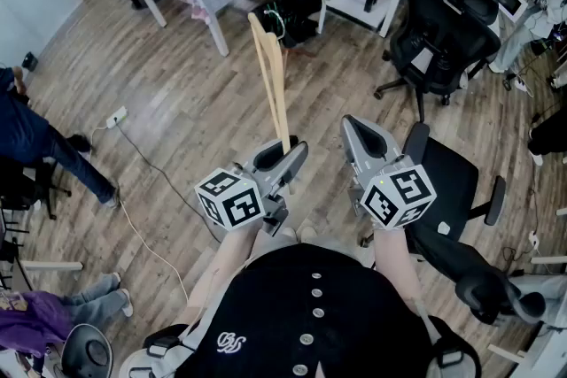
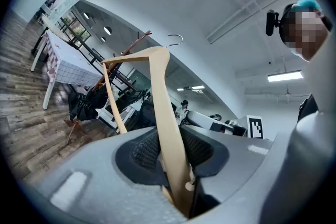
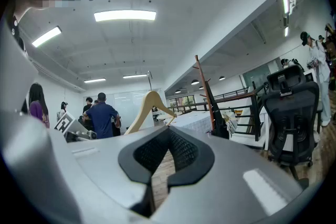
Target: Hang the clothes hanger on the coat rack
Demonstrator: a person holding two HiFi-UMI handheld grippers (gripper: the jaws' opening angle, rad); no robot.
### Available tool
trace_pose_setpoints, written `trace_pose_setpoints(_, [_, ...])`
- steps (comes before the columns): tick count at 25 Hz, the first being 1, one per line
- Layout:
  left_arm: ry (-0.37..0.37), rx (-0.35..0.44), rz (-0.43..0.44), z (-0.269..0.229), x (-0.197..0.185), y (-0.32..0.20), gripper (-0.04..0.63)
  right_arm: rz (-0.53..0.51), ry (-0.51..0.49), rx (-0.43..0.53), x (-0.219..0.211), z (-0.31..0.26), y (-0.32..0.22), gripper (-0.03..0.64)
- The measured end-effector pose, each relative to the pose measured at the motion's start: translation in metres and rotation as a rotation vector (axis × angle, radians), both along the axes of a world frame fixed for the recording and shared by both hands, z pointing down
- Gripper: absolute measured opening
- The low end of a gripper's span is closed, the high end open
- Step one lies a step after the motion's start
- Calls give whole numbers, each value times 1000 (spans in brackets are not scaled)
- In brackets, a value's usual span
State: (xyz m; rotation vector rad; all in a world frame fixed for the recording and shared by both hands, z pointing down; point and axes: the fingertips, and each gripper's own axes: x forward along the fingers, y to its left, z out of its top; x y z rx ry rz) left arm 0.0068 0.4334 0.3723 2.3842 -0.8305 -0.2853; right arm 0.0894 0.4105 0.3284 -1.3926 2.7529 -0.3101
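The left gripper (image 1: 282, 162) has its fingers clamped on one arm of the wooden clothes hanger (image 1: 270, 66), close to that arm's end (the tip pokes out behind the pads). The hanger stands up out of the fingers, tilted a little left, in the air above the wooden floor (image 1: 186, 115). It is well apart from the coat rack (image 3: 206, 92) farther ahead. The right gripper (image 1: 357, 130) sits just beside it, fingers only narrowly apart with nothing between them. The head view cuts off the rack's top, and the hanger's metal hook cannot be made out there. Both hands are hidden under the marker cubes; both grippers point level and forward
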Motion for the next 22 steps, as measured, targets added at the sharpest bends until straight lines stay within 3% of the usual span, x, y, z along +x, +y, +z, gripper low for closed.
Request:
trace_pose_setpoints(7, [-16, 43, -8, -9, -3, -2, 120, 11, 12, 14, 6, -5, -3, 0])
trace_pose_setpoints(17, [-1, 41, 17, -8, 7, -2, 120, -37, -15, 25, -5, -3, -5, 0])
trace_pose_setpoints(22, [-33, 58, 31, -8, 13, -4, 120, -24, -28, 35, 2, -4, -15, 2])
